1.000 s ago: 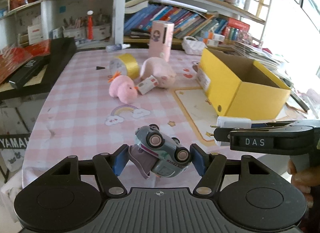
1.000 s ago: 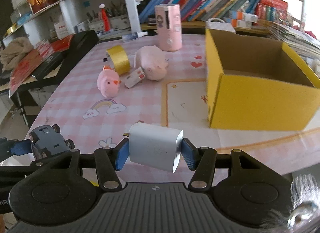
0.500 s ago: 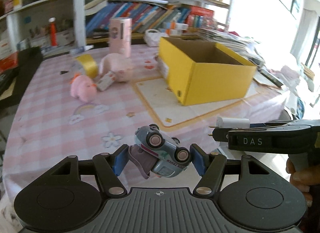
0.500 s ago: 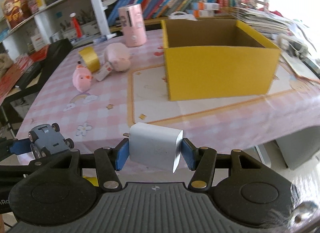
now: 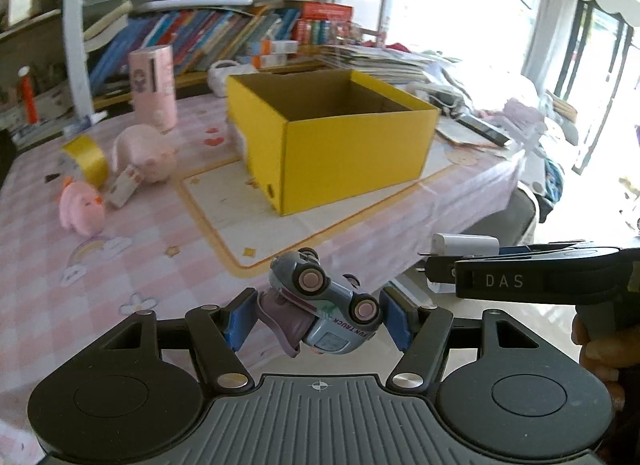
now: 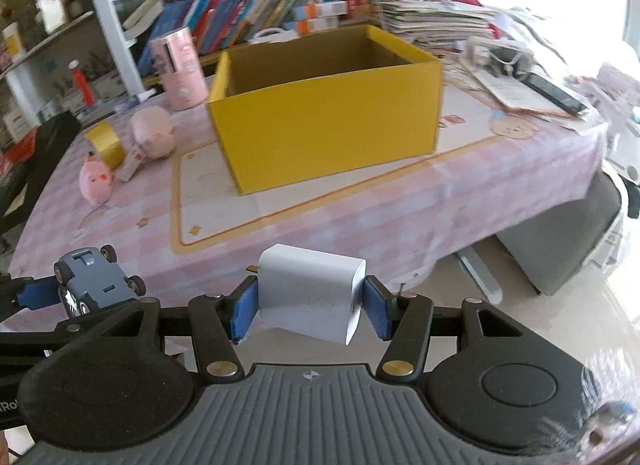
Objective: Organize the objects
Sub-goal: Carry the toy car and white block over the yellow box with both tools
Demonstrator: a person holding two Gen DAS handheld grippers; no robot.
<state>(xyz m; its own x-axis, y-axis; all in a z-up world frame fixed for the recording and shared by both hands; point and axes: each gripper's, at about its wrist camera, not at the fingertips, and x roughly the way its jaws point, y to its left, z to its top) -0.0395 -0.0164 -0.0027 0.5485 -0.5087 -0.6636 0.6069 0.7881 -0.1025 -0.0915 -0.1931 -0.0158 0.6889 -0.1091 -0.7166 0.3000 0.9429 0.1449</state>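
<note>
Left tool (image 5: 318,315): clenched on the toy car (image 5: 326,309), its blue pads pressing the car from both sides.
Toy car: grey-blue, lying on its side between the pads with two wheels facing up and the words "FUN TRUCK" on its body; held in the air just off the near edge of the counter (image 5: 140,249). In the right wrist view the same car (image 6: 94,279) shows at far left.
Right tool (image 6: 310,305): clenched on the white charger (image 6: 310,297); both blue pads touch its sides.
White charger: a small white block with rounded corners, tilted a little, a metal prong showing at its far left corner; held in the air off the counter's near edge, over the pale floor. From the left wrist view it (image 5: 466,245) sticks out ahead of the right tool's black arm marked "DAS".
Hand (image 5: 596,349): fingers around the right tool's handle, at the right margin of the left wrist view.
Yellow box (image 6: 324,113): open at the top, standing on a pale mat near the middle of the counter, closer to its right edge.
Counter: covered in a pink checked cloth.
Left part of the counter: a small pink plush (image 5: 82,209), a larger pink plush (image 5: 146,153), a roll of yellow tape (image 5: 86,155), a pink cylinder (image 5: 154,89) upright near the far edge.
Behind the counter: shelves of books (image 5: 224,33).
</note>
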